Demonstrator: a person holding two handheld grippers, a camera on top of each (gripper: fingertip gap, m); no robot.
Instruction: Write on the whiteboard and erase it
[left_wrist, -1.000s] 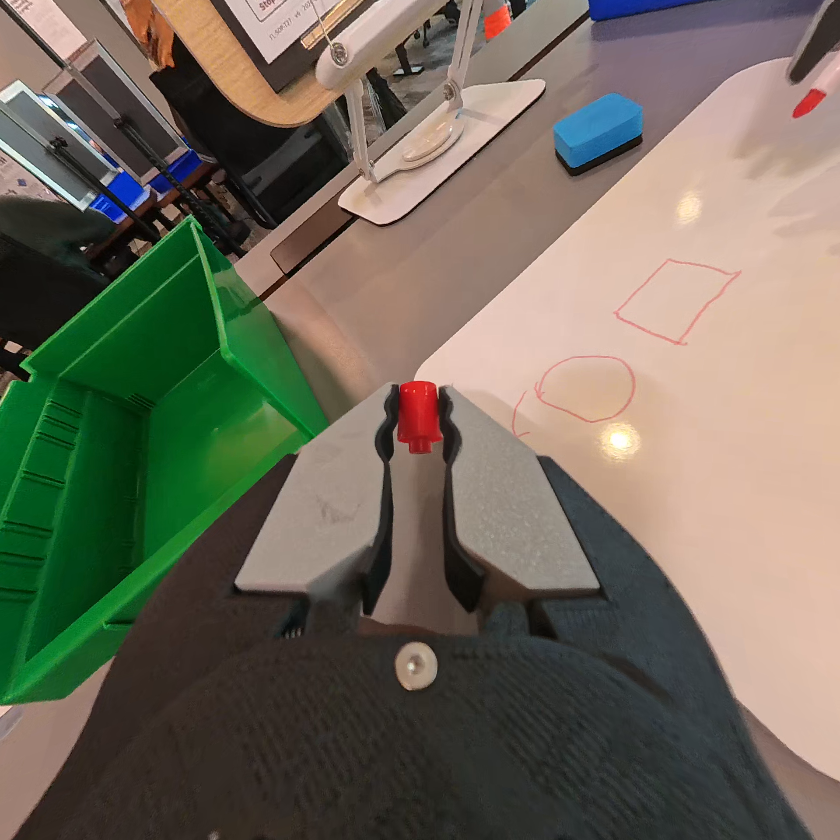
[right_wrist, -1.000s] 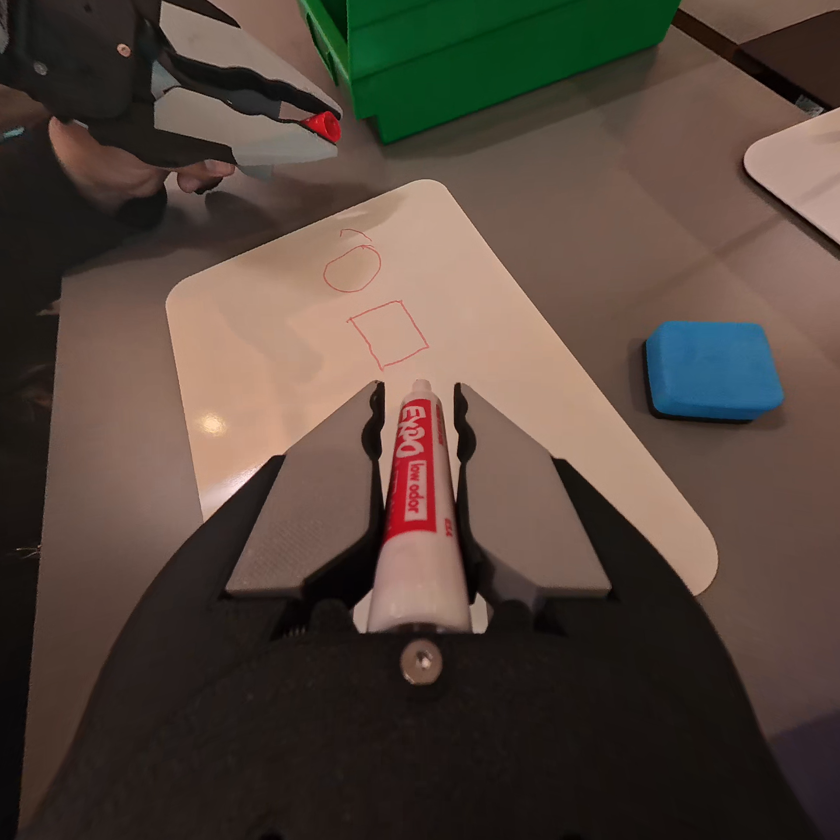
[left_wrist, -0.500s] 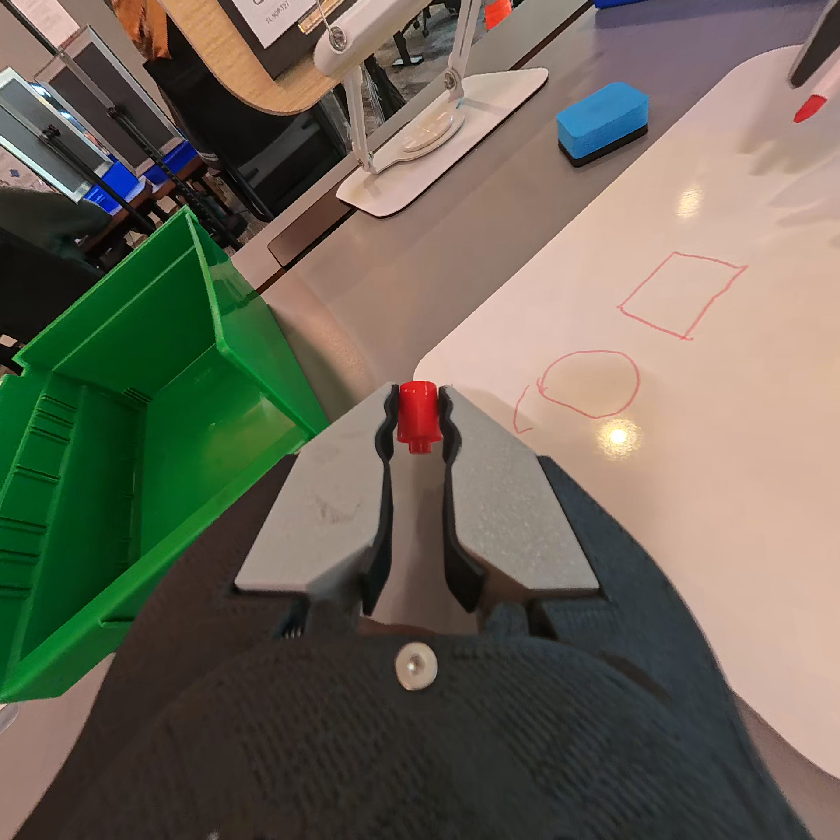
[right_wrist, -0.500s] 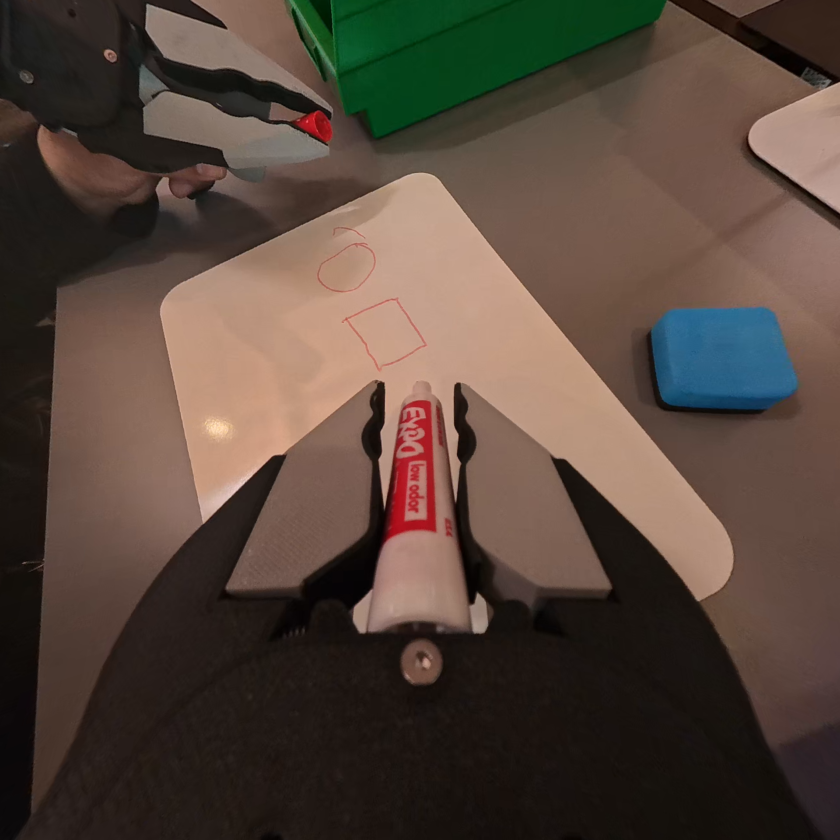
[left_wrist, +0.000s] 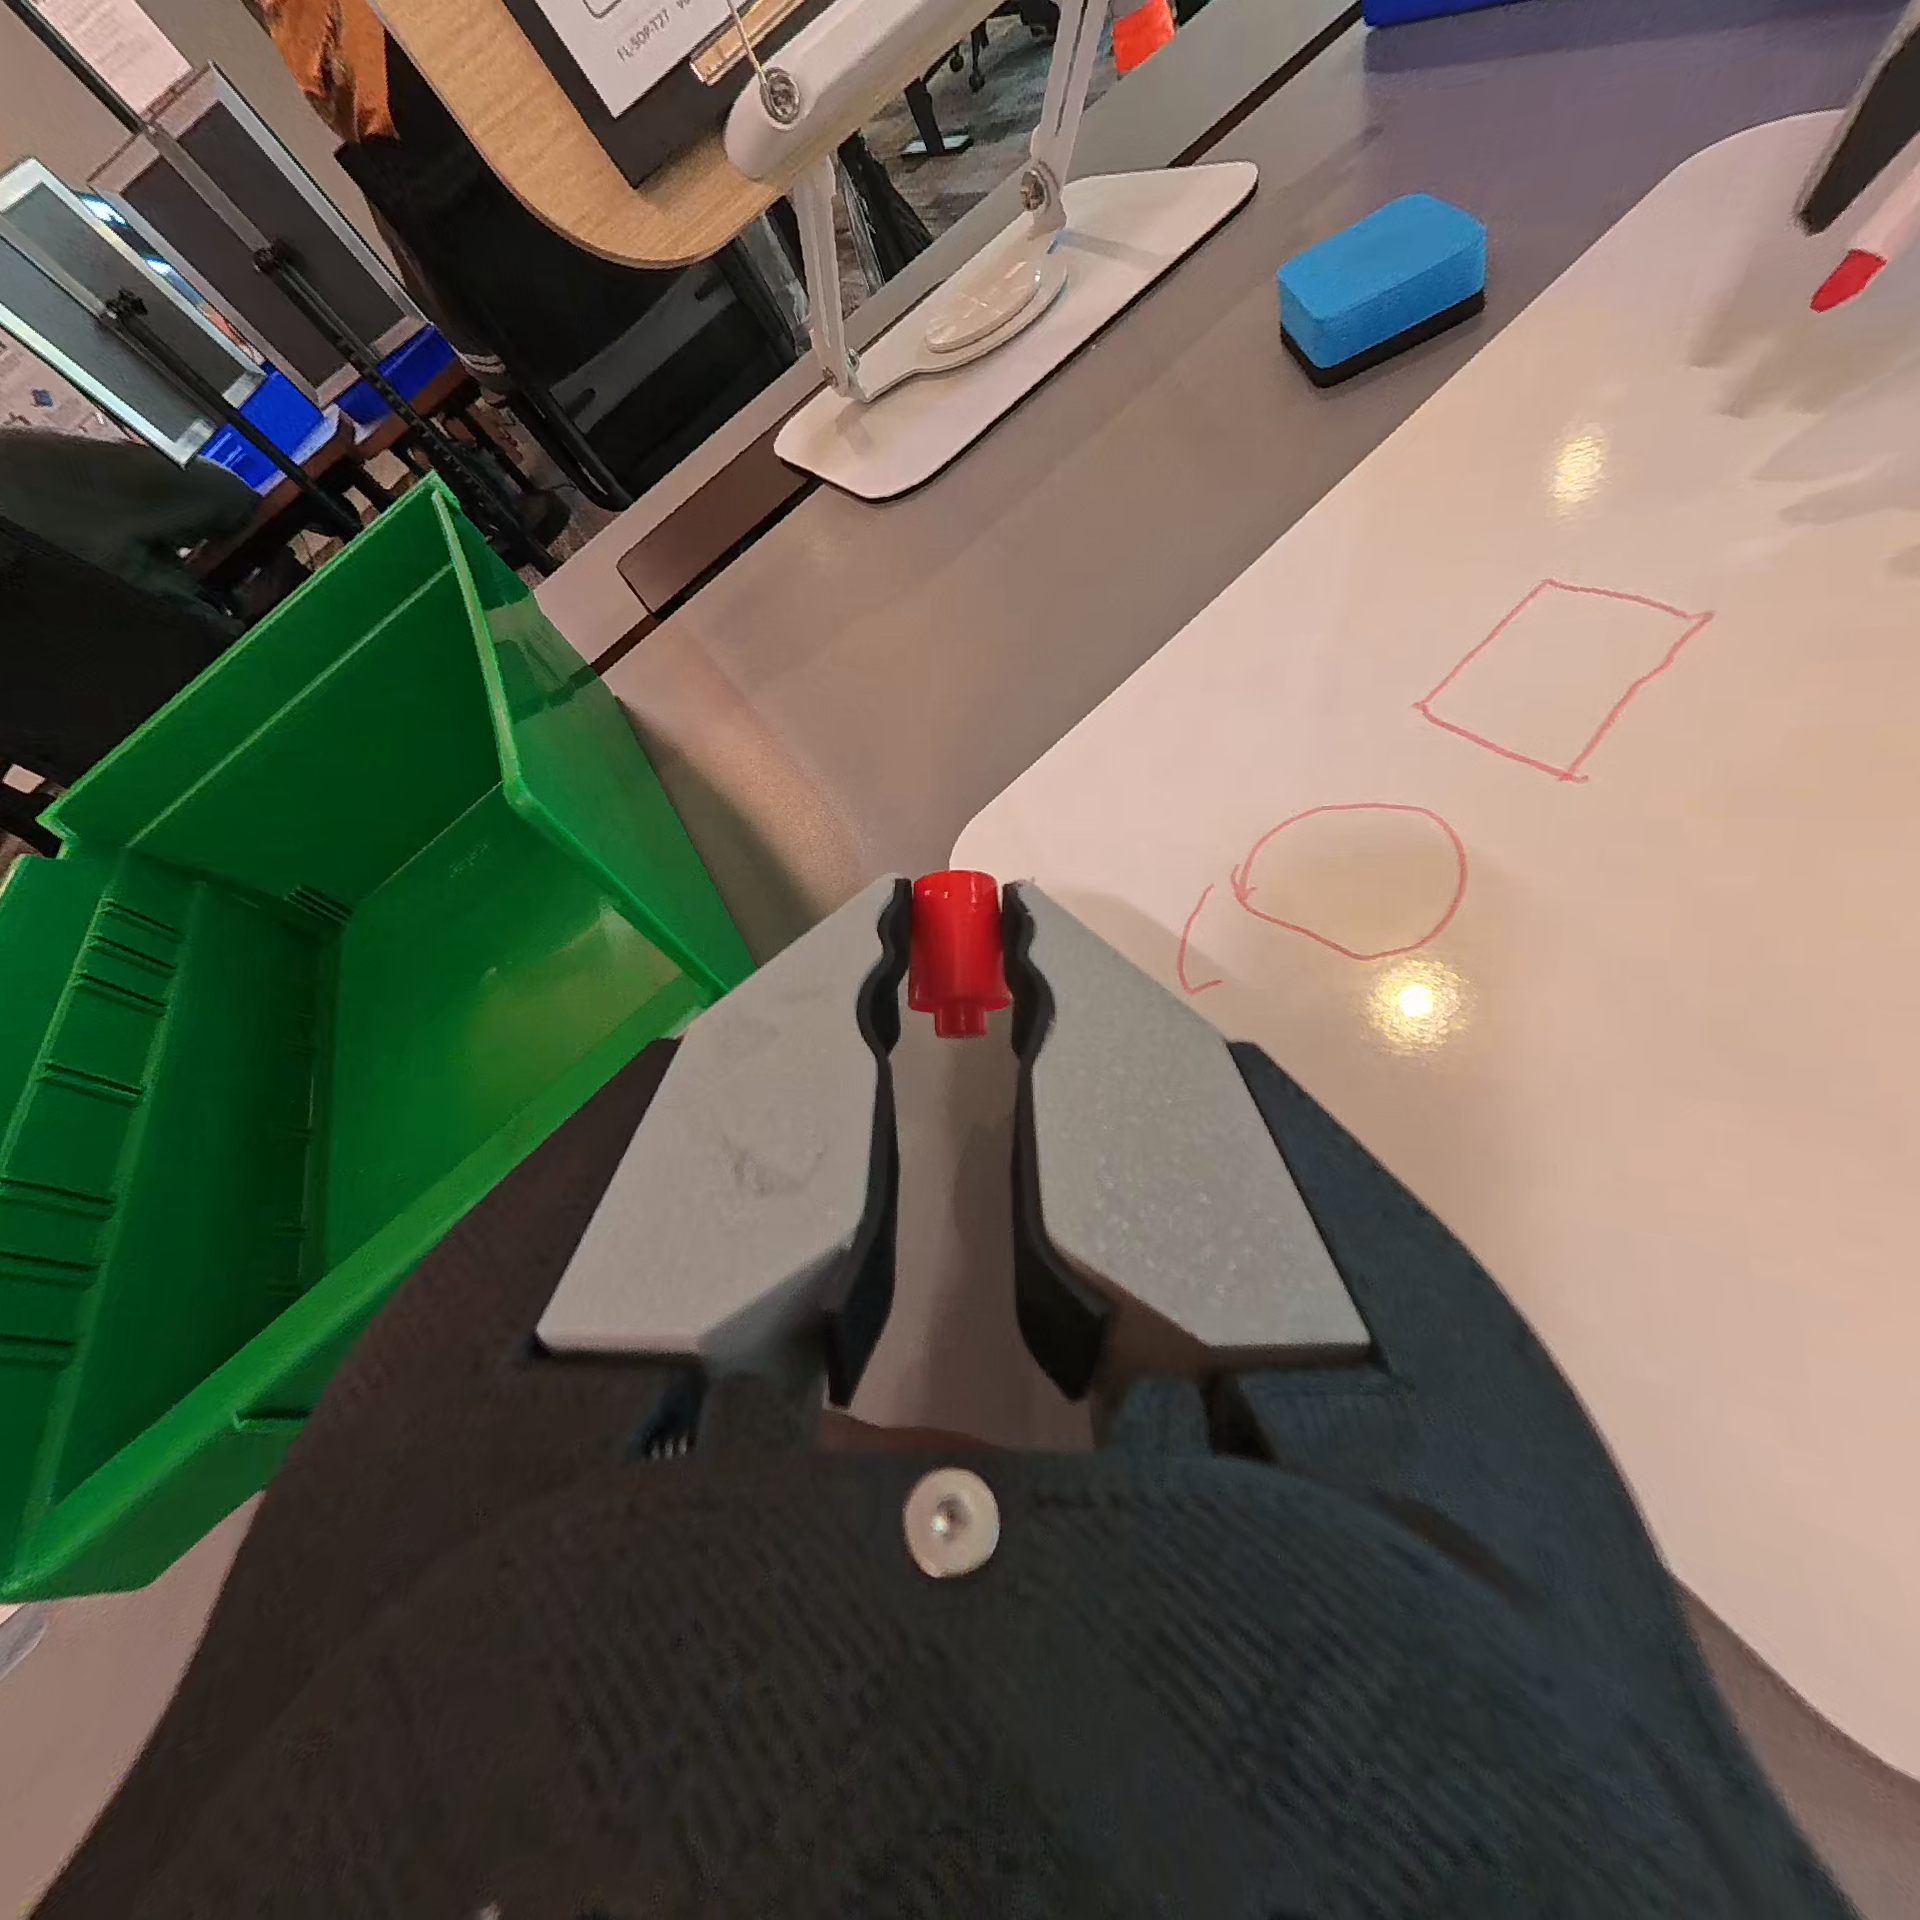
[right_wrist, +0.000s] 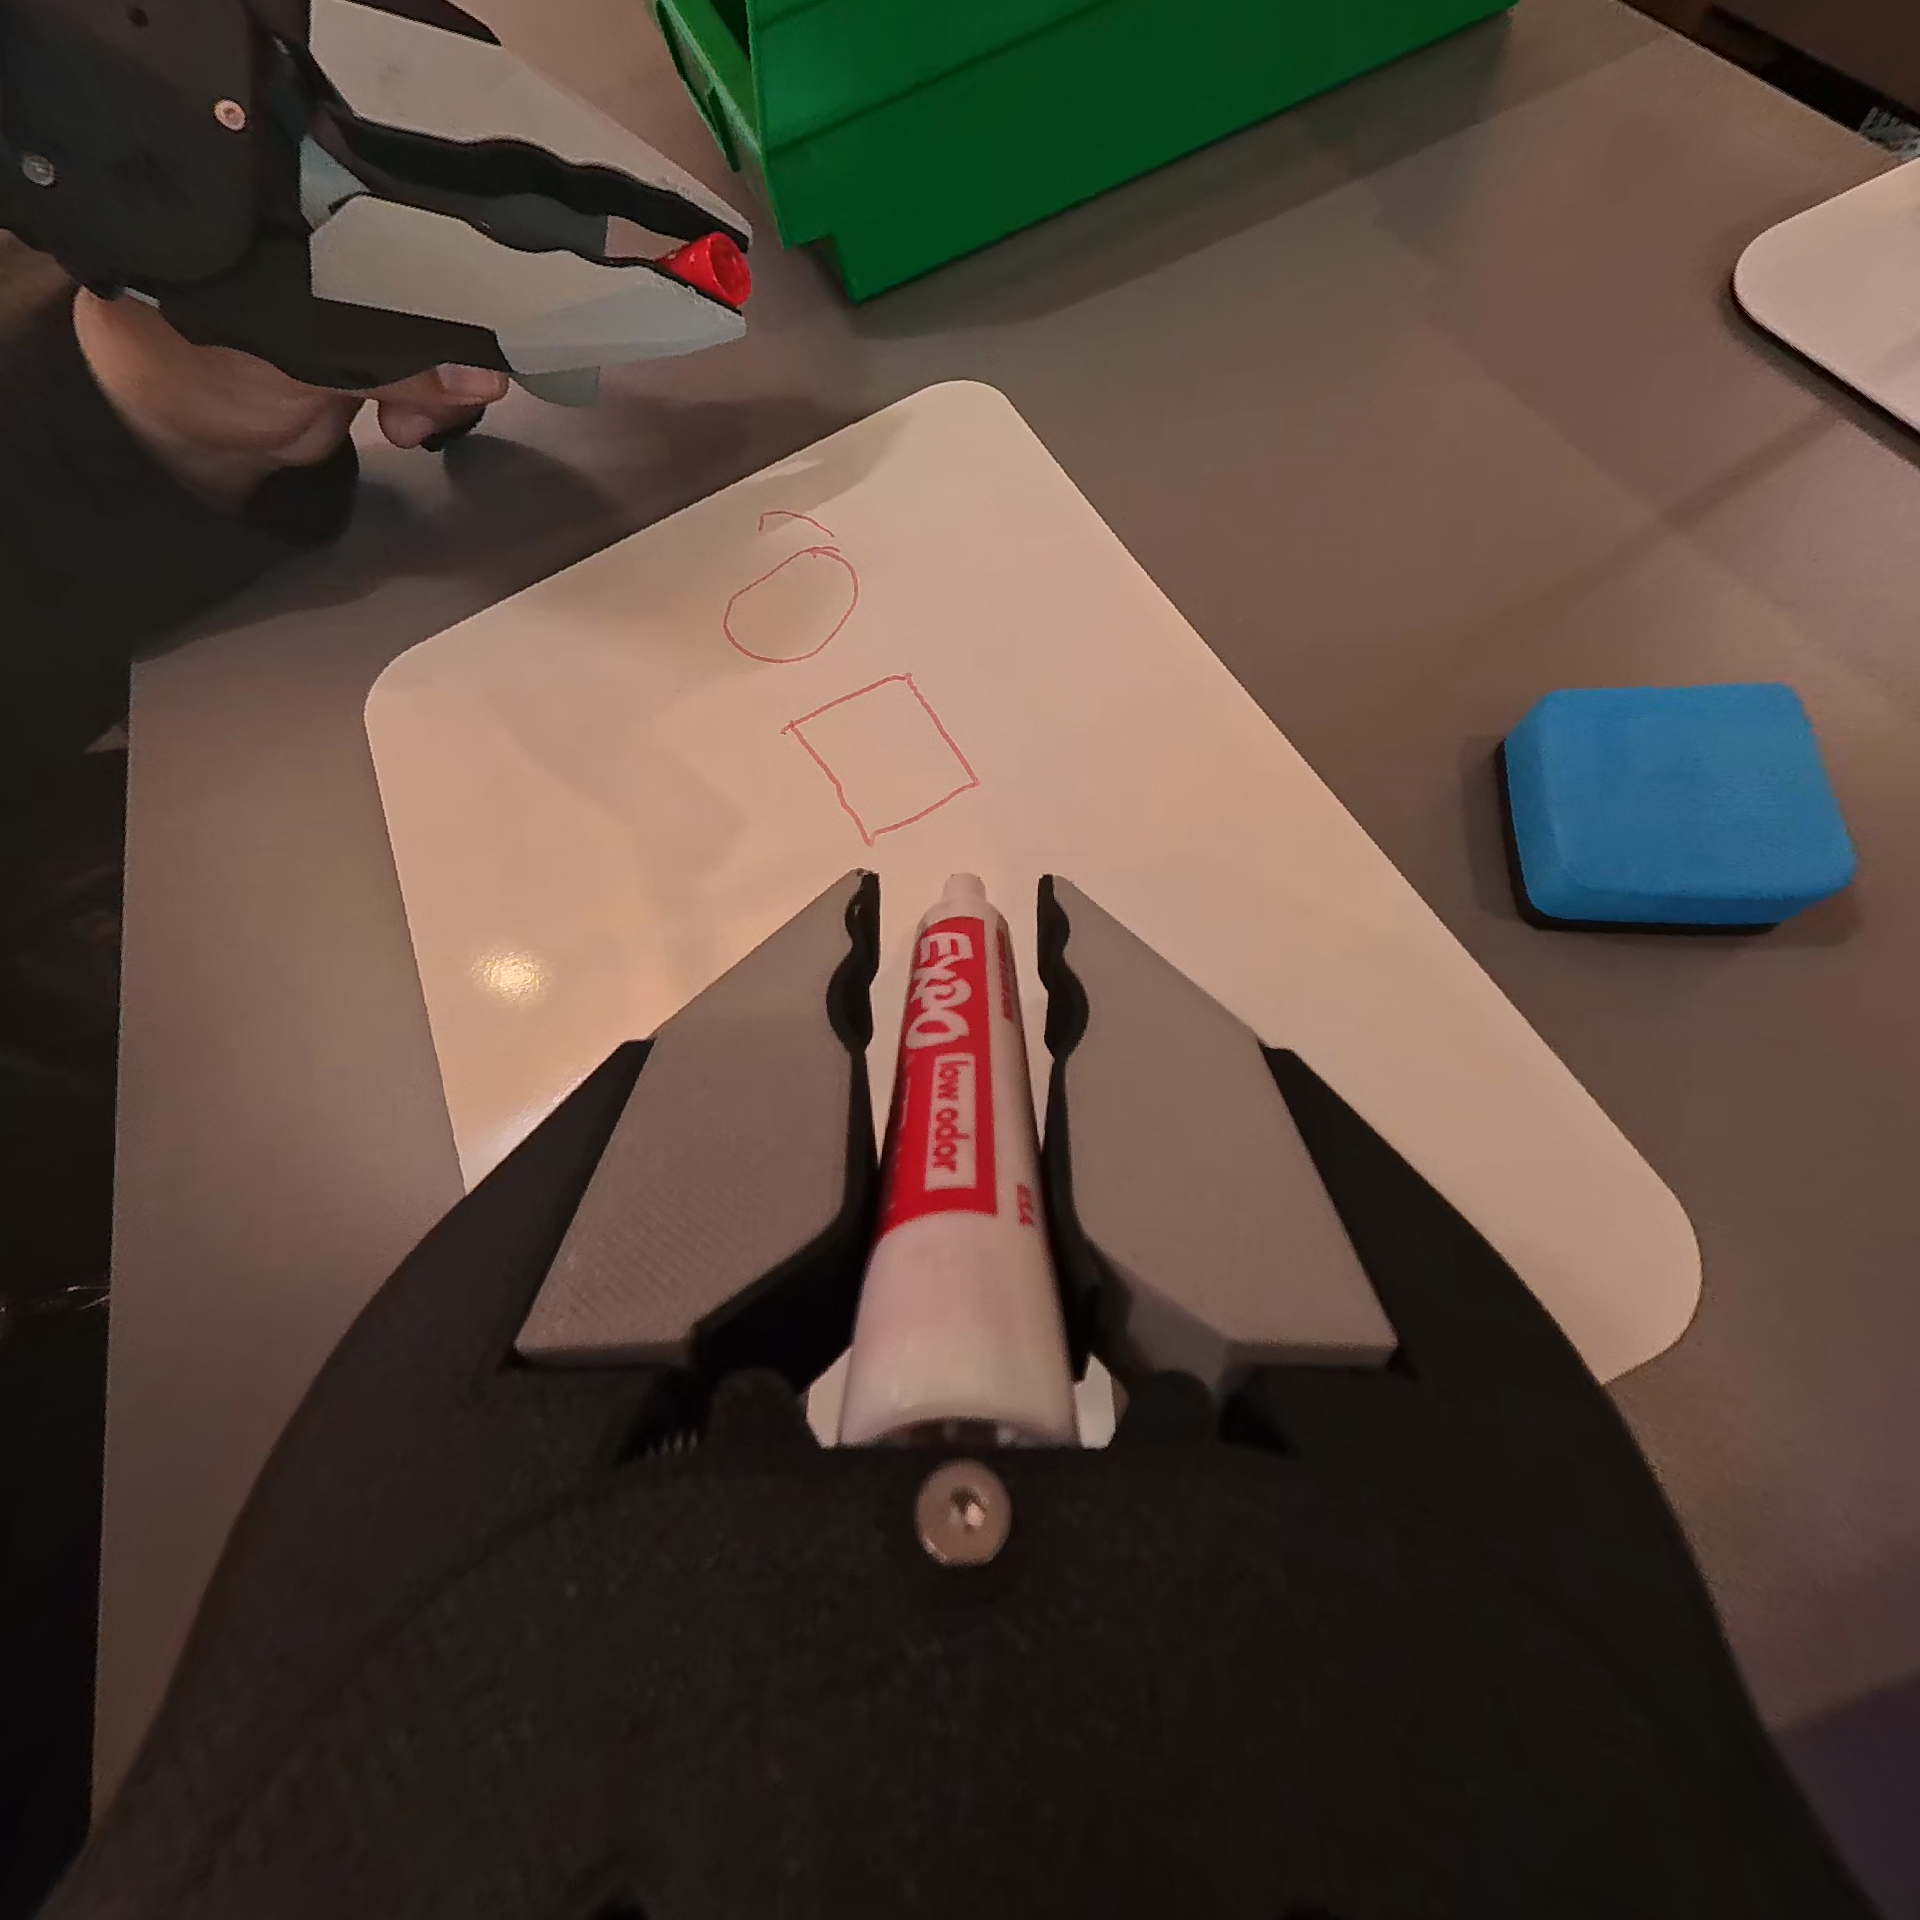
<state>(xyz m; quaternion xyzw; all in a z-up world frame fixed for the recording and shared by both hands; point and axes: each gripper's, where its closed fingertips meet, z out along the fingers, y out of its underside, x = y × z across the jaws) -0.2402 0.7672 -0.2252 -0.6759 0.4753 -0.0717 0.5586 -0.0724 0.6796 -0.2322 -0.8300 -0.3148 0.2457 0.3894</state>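
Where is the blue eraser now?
The eraser lies on the grey table, just off the whiteboard's right edge in the right wrist view, beyond the marker tip and apart from both grippers.

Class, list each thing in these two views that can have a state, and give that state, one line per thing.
marker: uncapped, held in the right gripper
red cap: off the marker, clamped in the left gripper
whiteboard: lying flat, a red circle and square drawn on it
blue eraser: unused, on the table beside the whiteboard
green bin: open, nothing visible inside
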